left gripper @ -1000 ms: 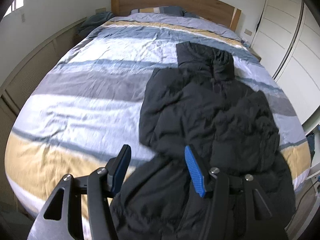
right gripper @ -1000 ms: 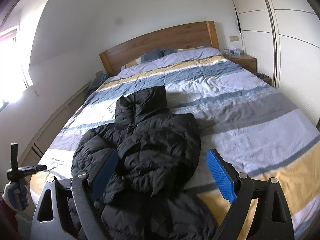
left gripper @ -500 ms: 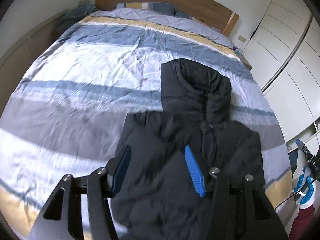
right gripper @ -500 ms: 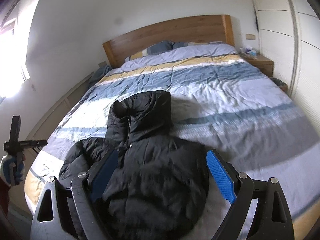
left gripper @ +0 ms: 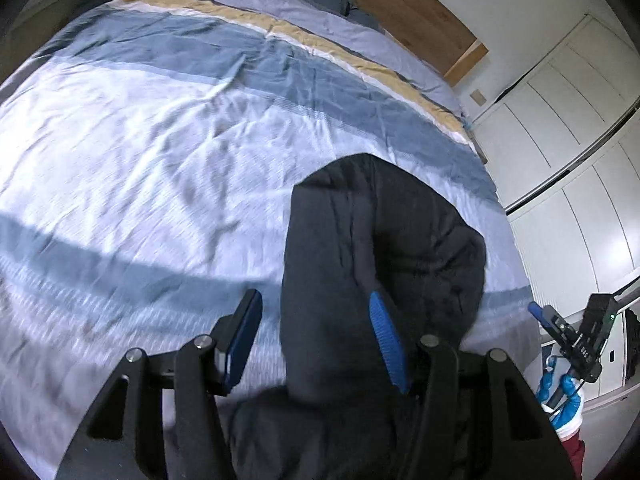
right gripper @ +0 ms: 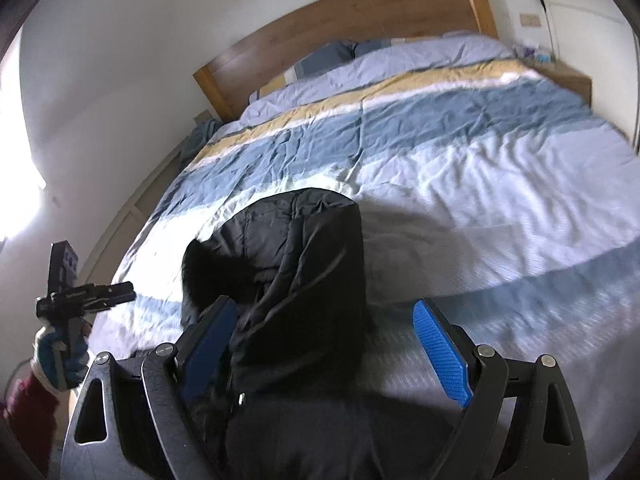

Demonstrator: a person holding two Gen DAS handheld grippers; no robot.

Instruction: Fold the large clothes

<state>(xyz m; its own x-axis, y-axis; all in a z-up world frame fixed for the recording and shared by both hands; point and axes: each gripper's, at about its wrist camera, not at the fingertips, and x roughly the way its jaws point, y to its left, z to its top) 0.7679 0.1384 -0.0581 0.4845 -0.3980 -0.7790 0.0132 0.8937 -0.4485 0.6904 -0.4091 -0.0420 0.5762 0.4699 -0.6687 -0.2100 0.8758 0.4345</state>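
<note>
A black puffer jacket lies on the bed with its hood (left gripper: 380, 240) pointing at the headboard. Only the hood (right gripper: 304, 248) and the top of the body show; the rest is hidden under the grippers. My left gripper (left gripper: 314, 298) hangs open over the hood's left edge, nothing pressed between its blue pads. My right gripper (right gripper: 322, 306) is open wide above the hood's right side, also holding nothing. Each gripper appears in the other's view, held by a gloved hand: the right gripper (left gripper: 568, 332) and the left gripper (right gripper: 80, 292).
The bed's striped duvet (left gripper: 160, 140) in blue, white and yellow spreads wide around the jacket. A wooden headboard (right gripper: 360, 12) and pillows (right gripper: 332, 56) are at the far end. White wardrobe doors (left gripper: 580, 120) stand to the right, with a nightstand (right gripper: 572, 76) beside the headboard.
Both grippers have swept forward up the jacket, from its lower body to its hood, and dipped lower. The jacket lies as before. Both stay open.
</note>
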